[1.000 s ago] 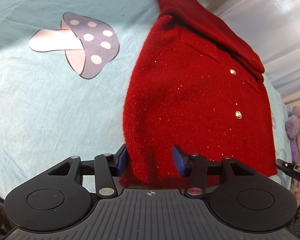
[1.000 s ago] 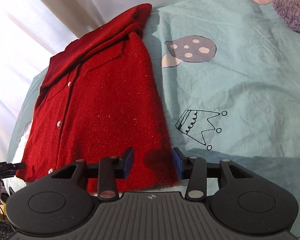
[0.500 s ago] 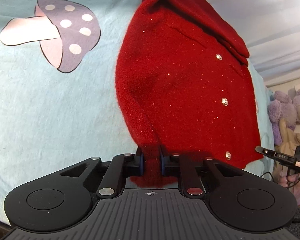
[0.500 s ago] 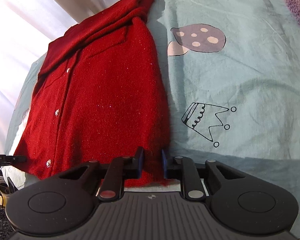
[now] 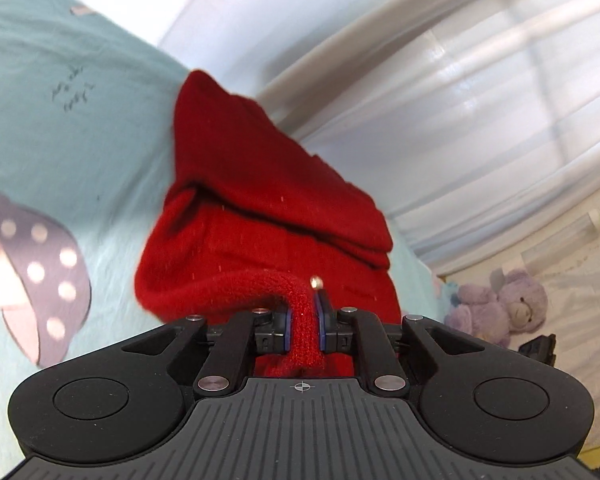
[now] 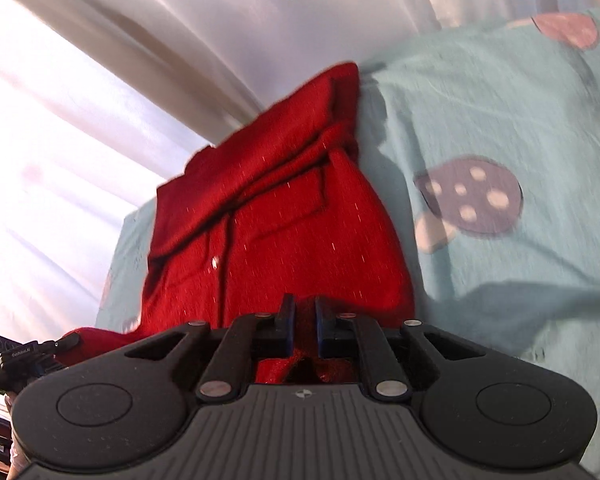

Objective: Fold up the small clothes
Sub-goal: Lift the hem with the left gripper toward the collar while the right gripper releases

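Since 1 second ago both my grippers have clamped the near hem of the red cardigan (image 5: 260,216) and lifted it off the teal bedsheet (image 5: 60,128). My left gripper (image 5: 303,312) pinches a bunched ridge of knit; my right gripper (image 6: 302,322) pinches the other hem corner, pads nearly together. Its long axis runs away from me, collar end at the far edge by the white curtain (image 5: 440,92). Only the left view shows a purple teddy bear (image 5: 508,304); only the right shows my other gripper beside the raised hem.
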